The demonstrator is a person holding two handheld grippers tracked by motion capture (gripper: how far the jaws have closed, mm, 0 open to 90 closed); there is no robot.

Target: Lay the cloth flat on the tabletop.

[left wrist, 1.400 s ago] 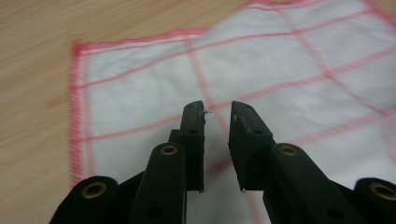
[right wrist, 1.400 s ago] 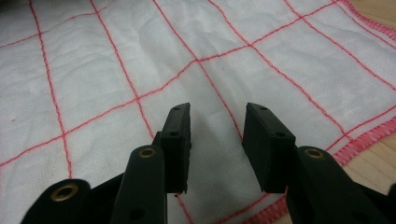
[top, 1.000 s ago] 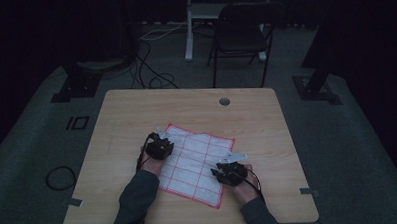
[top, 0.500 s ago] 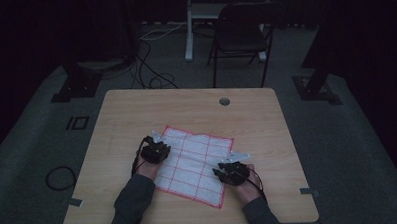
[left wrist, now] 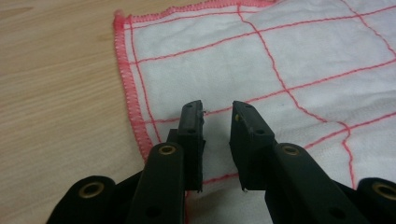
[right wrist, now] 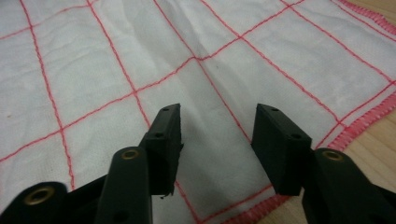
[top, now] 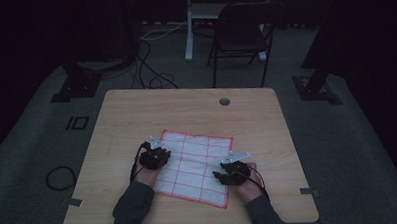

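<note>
Two grippers are hovering over the cloth [top: 193, 167] lying flat near the table's [top: 136, 109] front edge: left gripper [left wrist: 217, 112] narrowly parted, right gripper [right wrist: 217, 116] wider, both having just been opening, nothing gripped. Soft, light fabric is probably best pinched at the red hem.
</note>
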